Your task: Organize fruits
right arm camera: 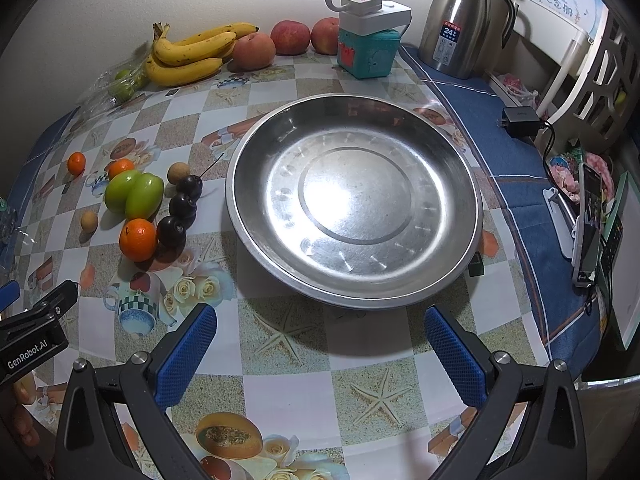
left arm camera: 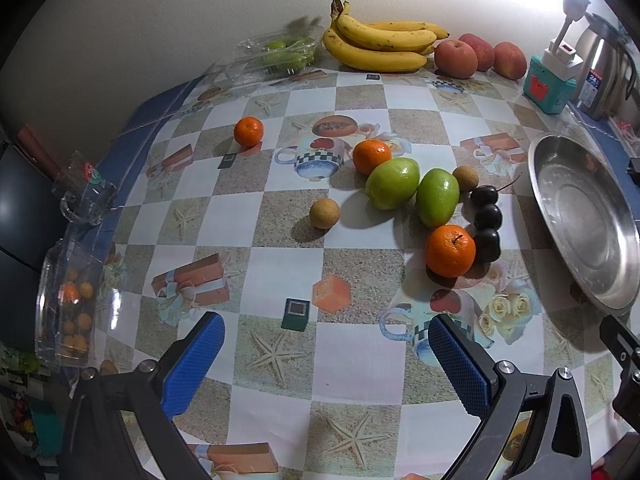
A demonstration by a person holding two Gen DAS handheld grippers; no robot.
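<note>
The table (right arm camera: 280, 380), covered with a glossy checked oilcloth printed with starfish, teapots and gift boxes, carries a wide, shallow stainless-steel dish (right arm camera: 352, 200). Left of the dish, a cluster is laid out: three dark plums (right arm camera: 183, 208), two green oval fruits (right arm camera: 134, 192), three small oranges (left arm camera: 450, 250) and two small round tan fruits (left arm camera: 324, 213). Beyond the dish, against the wall, a bunch of yellow bananas (right arm camera: 188, 56), three red-yellow apples (right arm camera: 290, 38) and a teal box (right arm camera: 366, 56) are seen. A steel thermos jug (right arm camera: 460, 20) stands beyond the dish to its right.

Left gripper (left arm camera: 326, 364) jaws spread, empty; oranges (left arm camera: 450, 251), green fruits (left arm camera: 392, 183) clustered beside steel plate (left arm camera: 560, 184).
</note>
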